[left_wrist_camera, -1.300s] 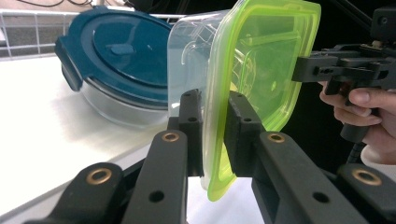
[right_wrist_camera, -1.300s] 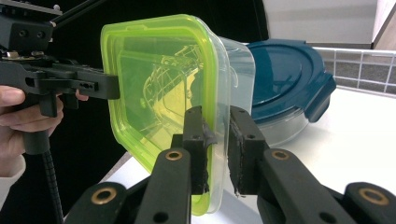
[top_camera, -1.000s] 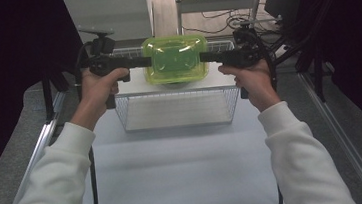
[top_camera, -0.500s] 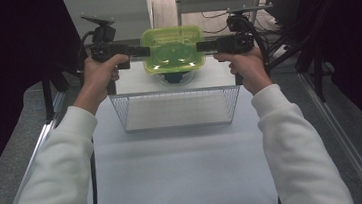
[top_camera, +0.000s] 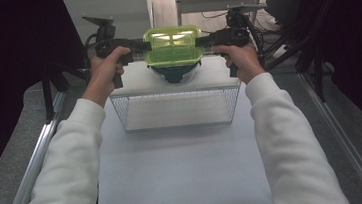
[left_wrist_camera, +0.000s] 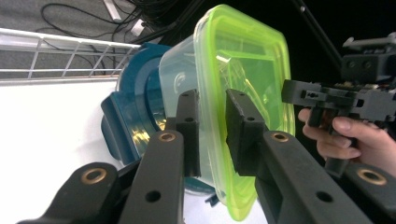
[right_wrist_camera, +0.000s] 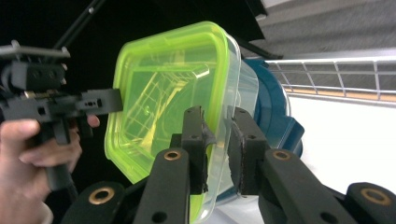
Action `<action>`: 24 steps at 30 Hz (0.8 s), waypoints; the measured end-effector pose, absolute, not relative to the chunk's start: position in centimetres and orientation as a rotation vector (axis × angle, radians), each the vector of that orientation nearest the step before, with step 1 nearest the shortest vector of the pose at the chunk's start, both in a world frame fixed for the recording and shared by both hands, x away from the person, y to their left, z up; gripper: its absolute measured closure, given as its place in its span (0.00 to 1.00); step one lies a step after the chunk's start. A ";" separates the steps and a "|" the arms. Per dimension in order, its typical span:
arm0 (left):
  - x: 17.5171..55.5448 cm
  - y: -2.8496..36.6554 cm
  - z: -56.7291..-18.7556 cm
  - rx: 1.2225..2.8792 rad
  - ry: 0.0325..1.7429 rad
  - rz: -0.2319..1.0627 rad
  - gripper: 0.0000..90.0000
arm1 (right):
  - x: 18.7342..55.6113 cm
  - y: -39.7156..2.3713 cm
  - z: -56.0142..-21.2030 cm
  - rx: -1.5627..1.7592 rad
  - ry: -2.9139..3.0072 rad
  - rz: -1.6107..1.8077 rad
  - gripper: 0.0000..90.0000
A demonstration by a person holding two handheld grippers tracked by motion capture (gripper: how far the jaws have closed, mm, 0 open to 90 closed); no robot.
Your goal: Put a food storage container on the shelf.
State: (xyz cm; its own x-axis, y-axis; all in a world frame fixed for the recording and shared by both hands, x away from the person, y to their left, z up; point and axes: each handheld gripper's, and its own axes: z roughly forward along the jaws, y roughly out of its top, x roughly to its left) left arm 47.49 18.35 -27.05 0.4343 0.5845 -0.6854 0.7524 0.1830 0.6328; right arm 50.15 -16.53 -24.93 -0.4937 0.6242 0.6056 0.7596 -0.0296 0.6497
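A clear plastic container with a lime-green lid [top_camera: 172, 45] hangs level between both grippers at the table's far end. My left gripper [top_camera: 146, 47] clamps its left rim and my right gripper [top_camera: 199, 42] its right rim. In the left gripper view my jaws [left_wrist_camera: 213, 121] straddle the lid's edge [left_wrist_camera: 247, 65], one pad on the clear wall and one on the lid. They have just been opening a little, with the rim still between them. In the right gripper view my gripper [right_wrist_camera: 217, 135] pinches the opposite edge [right_wrist_camera: 163, 88]. A dark blue container [top_camera: 175, 73] sits right under it.
A wire basket [top_camera: 177, 110] stands on the white table [top_camera: 183, 172] just nearer to me than the containers; its rails show in the gripper views [left_wrist_camera: 70, 56]. Metal frame rails run along both table sides, and cables and stands lie beyond the far edge.
Both hands have carried the green-lidded container away from me, from above the basket to beyond its far wall and slightly lower, over the blue container.
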 end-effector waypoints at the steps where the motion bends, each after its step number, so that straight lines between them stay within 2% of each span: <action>1: 47.7 18.4 -27.2 1.486 1.245 -0.182 0.85 | 50.4 -16.5 -25.1 -1.512 -2.070 -1.553 0.85; 7: 48.8 18.8 -28.1 1.440 1.271 -0.253 0.82 | 51.5 -16.4 -25.9 -1.572 -1.973 -1.549 0.82; 12: 49.1 18.8 -28.5 1.438 1.250 -0.265 0.80 | 51.8 -16.5 -26.2 -1.584 -1.940 -1.553 0.81; 14: 49.2 18.6 -28.6 1.446 1.245 -0.258 0.75 | 51.8 -16.5 -26.2 -1.596 -1.945 -1.552 0.78; 16: 49.1 18.4 -28.5 1.432 1.261 -0.214 0.62 | 51.8 -16.5 -26.2 -1.600 -1.945 -1.571 0.63; 18: 49.0 18.6 -28.4 1.416 1.270 -0.161 0.45 | 51.7 -16.5 -26.2 -1.573 -1.955 -1.609 0.54; 20: 48.7 18.7 -28.2 1.408 1.262 -0.124 0.39 | 51.5 -16.6 -25.9 -1.567 -1.991 -1.640 0.46; 24: 48.0 19.3 -27.6 1.393 1.234 -0.096 0.31 | 50.8 -17.2 -25.3 -1.535 -2.045 -1.710 0.40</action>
